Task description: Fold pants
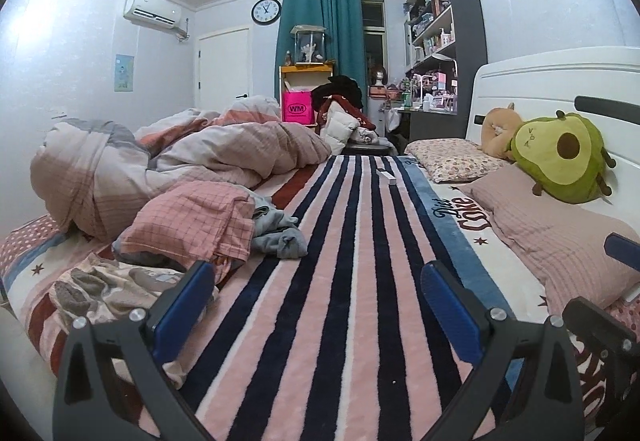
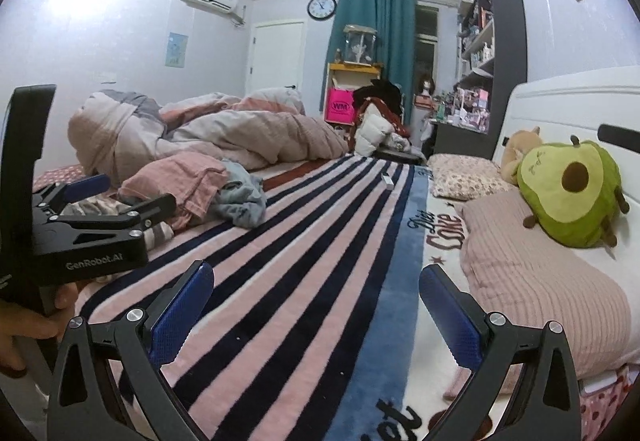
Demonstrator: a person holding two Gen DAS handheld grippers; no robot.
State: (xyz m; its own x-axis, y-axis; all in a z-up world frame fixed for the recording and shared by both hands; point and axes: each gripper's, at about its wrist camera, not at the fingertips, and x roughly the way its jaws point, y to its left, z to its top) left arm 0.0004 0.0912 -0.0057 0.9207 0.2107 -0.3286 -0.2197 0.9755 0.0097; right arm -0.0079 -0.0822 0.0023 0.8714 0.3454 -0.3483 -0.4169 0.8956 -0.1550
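A pile of crumpled clothes lies on the left of the striped blanket (image 1: 340,281): a pink checked garment (image 1: 192,221), a grey-blue garment (image 1: 276,229) and a patterned cream one (image 1: 104,289). I cannot tell which are the pants. My left gripper (image 1: 316,293) is open and empty, low over the blanket, with the pile just ahead to its left. My right gripper (image 2: 316,297) is open and empty over the blanket. In the right wrist view the left gripper (image 2: 116,193) shows at the left beside the pile (image 2: 200,185).
A bunched duvet (image 1: 180,153) fills the far left of the bed. Pillows (image 1: 560,241) and an avocado plush (image 1: 560,157) lie along the white headboard at right. A small white box (image 1: 387,177) rests on the blanket farther ahead. Shelves and a chair with clothes stand beyond.
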